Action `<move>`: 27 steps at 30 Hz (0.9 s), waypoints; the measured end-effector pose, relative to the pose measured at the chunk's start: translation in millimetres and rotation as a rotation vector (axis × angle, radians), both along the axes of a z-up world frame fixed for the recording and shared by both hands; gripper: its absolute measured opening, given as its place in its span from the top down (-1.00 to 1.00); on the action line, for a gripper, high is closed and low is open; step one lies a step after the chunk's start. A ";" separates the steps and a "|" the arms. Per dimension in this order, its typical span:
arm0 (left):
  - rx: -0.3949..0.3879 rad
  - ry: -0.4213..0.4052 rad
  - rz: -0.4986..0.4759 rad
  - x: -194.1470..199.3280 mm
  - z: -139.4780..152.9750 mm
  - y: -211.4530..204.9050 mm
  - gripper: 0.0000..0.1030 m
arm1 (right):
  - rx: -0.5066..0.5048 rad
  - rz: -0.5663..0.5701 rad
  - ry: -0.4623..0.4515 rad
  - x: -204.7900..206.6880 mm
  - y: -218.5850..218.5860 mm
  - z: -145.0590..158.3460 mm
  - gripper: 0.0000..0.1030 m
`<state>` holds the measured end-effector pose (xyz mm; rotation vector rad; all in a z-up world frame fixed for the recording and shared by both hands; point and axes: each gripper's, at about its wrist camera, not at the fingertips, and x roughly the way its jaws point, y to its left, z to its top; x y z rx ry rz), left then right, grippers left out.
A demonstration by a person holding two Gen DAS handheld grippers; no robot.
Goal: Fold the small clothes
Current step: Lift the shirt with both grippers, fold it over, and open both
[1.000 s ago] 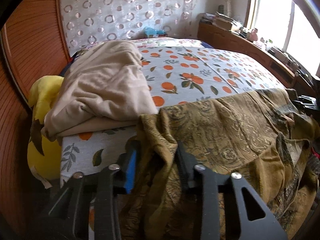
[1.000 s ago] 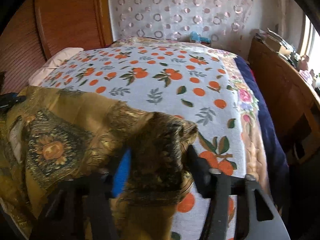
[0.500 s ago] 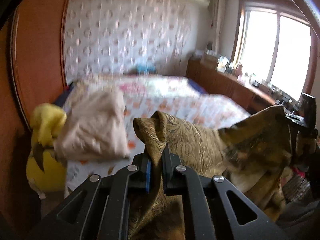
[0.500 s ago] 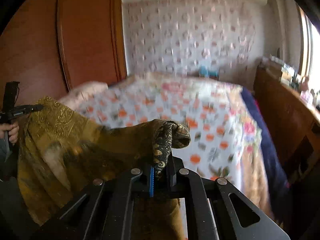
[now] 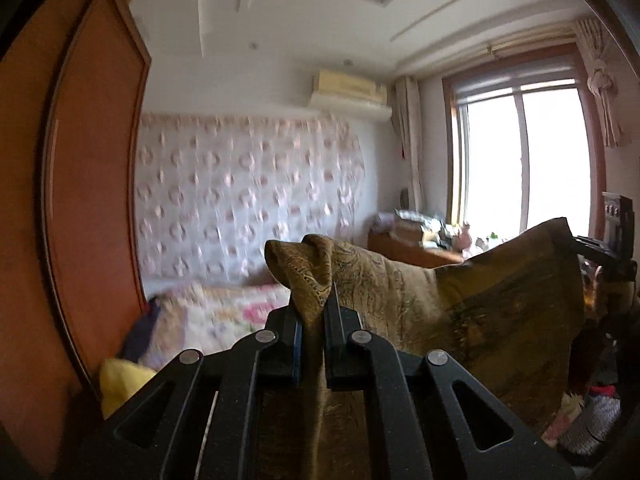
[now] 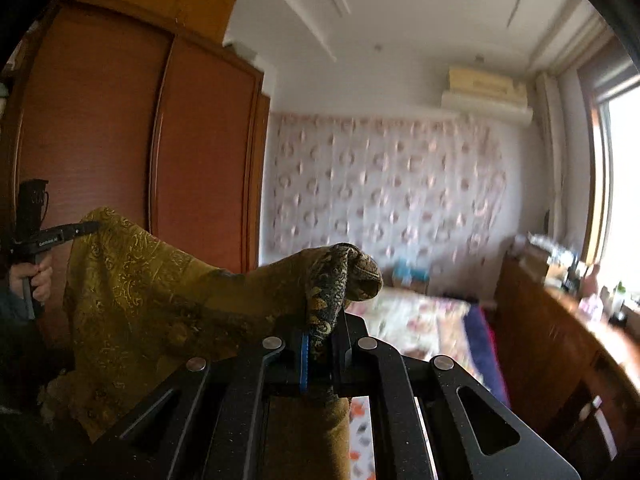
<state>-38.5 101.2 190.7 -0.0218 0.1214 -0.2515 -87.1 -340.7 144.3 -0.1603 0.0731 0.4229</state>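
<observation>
An ochre patterned garment (image 5: 460,304) hangs stretched in the air between both grippers. My left gripper (image 5: 312,320) is shut on one bunched corner of it, which sticks up past the pads. My right gripper (image 6: 320,328) is shut on the opposite corner, where a darker patterned edge (image 6: 328,280) folds over. In the right wrist view the garment (image 6: 152,292) sags leftward to the left gripper (image 6: 86,227), held by a hand (image 6: 32,280). The left wrist view shows the right gripper (image 5: 580,242) at the garment's far corner. Both grippers point about level.
The bed with its floral cover (image 5: 216,312) lies below and ahead. A tall wooden wardrobe (image 6: 120,140) stands on the left, a low wooden cabinet (image 6: 560,340) with clutter on the right under the window (image 5: 520,160). A yellow cushion (image 5: 120,380) sits by the bed's corner.
Both grippers closed on the garment's corners and rose well above the bed, tilting up to level. The garment came off the bed and now hangs between them.
</observation>
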 end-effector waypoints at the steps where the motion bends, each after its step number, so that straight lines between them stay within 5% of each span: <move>1: 0.000 -0.020 0.012 -2.2 11.4 2.5 0.84 | 0.005 -0.002 -0.019 -4.4 -0.9 12.1 0.86; 8: -0.003 -0.159 0.072 -25.4 69.1 20.1 0.84 | 0.001 -0.010 -0.128 -29.9 0.1 82.1 0.86; 14: 0.010 -0.128 0.115 5.5 59.7 30.7 0.84 | -0.055 -0.035 -0.135 -18.9 20.5 88.2 0.86; 20: 0.032 0.015 0.160 79.7 -1.3 24.1 0.84 | -0.112 -0.062 -0.016 42.0 49.8 40.2 0.86; 27: 0.046 0.285 0.178 215.3 -117.6 39.8 0.83 | -0.134 -0.121 0.194 173.2 82.1 -53.2 0.86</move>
